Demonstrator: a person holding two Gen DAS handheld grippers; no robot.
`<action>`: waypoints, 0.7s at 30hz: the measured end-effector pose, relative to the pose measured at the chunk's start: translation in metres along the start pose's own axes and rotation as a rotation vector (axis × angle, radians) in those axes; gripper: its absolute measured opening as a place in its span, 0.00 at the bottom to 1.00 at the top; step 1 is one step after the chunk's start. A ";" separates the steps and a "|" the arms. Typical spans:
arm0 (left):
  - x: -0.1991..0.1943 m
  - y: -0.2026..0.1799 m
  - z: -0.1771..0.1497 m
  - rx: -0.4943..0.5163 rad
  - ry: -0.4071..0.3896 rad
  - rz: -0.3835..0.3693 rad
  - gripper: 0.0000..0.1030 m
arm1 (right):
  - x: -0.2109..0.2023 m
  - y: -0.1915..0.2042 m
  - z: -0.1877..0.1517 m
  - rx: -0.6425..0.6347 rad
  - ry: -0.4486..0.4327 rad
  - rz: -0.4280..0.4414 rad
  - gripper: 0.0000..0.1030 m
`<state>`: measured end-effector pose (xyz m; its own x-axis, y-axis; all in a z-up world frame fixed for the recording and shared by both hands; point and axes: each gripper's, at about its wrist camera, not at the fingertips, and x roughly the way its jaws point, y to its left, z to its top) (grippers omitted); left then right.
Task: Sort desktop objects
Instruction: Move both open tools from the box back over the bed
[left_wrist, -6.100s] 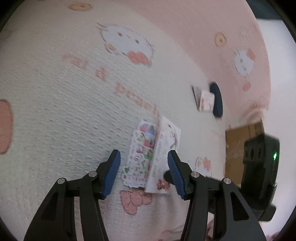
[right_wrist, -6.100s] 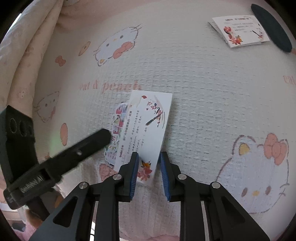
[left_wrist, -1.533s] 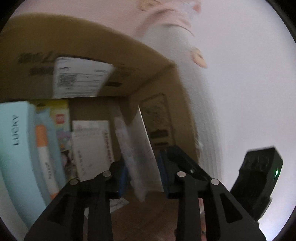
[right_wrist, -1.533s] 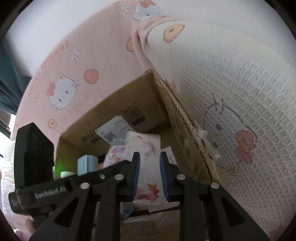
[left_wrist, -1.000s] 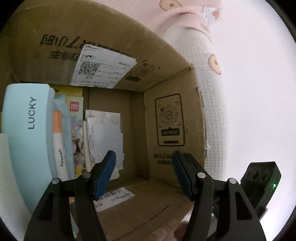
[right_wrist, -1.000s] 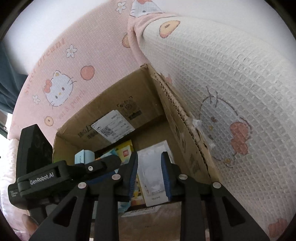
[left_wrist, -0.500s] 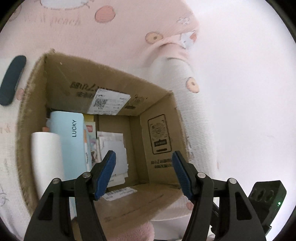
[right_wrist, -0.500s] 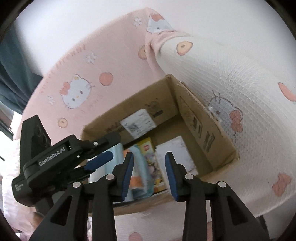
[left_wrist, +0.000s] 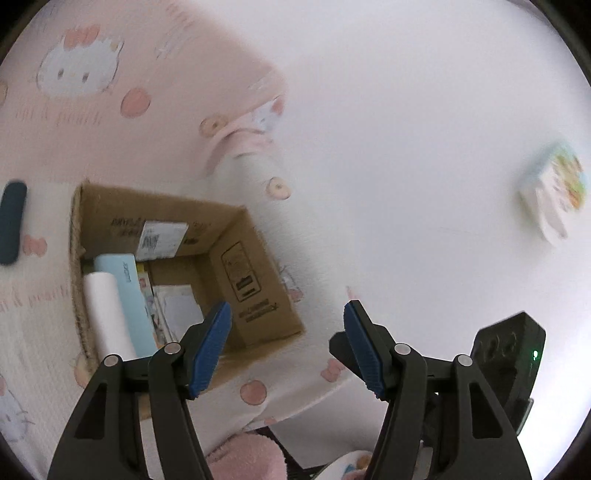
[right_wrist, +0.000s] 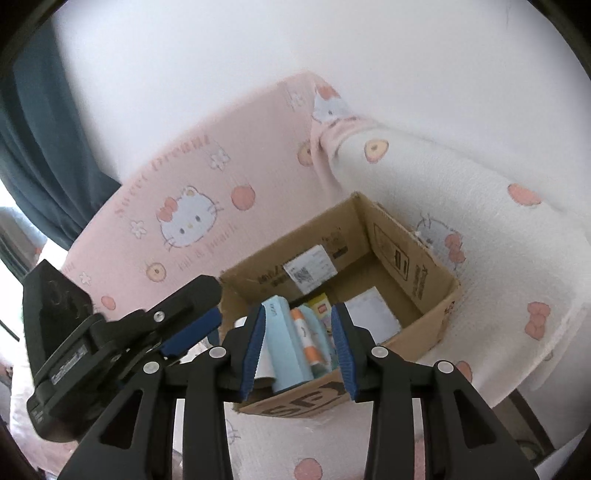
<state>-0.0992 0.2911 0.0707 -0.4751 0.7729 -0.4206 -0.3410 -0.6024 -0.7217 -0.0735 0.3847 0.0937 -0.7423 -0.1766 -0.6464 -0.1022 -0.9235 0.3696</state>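
Grippers, my left (left_wrist: 286, 345) and my right (right_wrist: 299, 349), both hang spread apart and empty above the box (right_wrist: 430, 334), where the cards (right_wrist: 373, 314) now stand upright beside the blue case (right_wrist: 284, 339), packed on edge to save room. Only my left view shows the dark case (left_wrist: 13, 221) lying on the cloth (left_wrist: 37, 325) left of the box, and I judge it is next to sort; only my right view shows the orange pen (right_wrist: 304, 332)

a home bedroom, pink and white cartoon-cat bedding (right_wrist: 192, 206) spread over a soft surface, dark teal curtain (right_wrist: 44, 125) by a bright window, plain white wall (left_wrist: 424, 110), cardboard box (right_wrist: 417, 266) of stationery
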 end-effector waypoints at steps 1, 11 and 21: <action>-0.011 -0.004 -0.002 0.024 -0.009 -0.002 0.66 | -0.007 0.006 -0.003 -0.005 -0.010 -0.001 0.33; -0.100 0.021 -0.009 0.031 -0.070 0.022 0.66 | -0.067 0.056 -0.048 -0.044 -0.059 0.007 0.33; -0.187 0.059 -0.012 0.060 -0.170 0.092 0.67 | -0.074 0.138 -0.067 -0.153 -0.037 0.056 0.36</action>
<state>-0.0211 0.1133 0.1001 -0.6350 0.6725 -0.3802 -0.3356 -0.6834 -0.6484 0.0113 0.2476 0.1479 -0.7681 -0.2196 -0.6016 0.0404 -0.9541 0.2967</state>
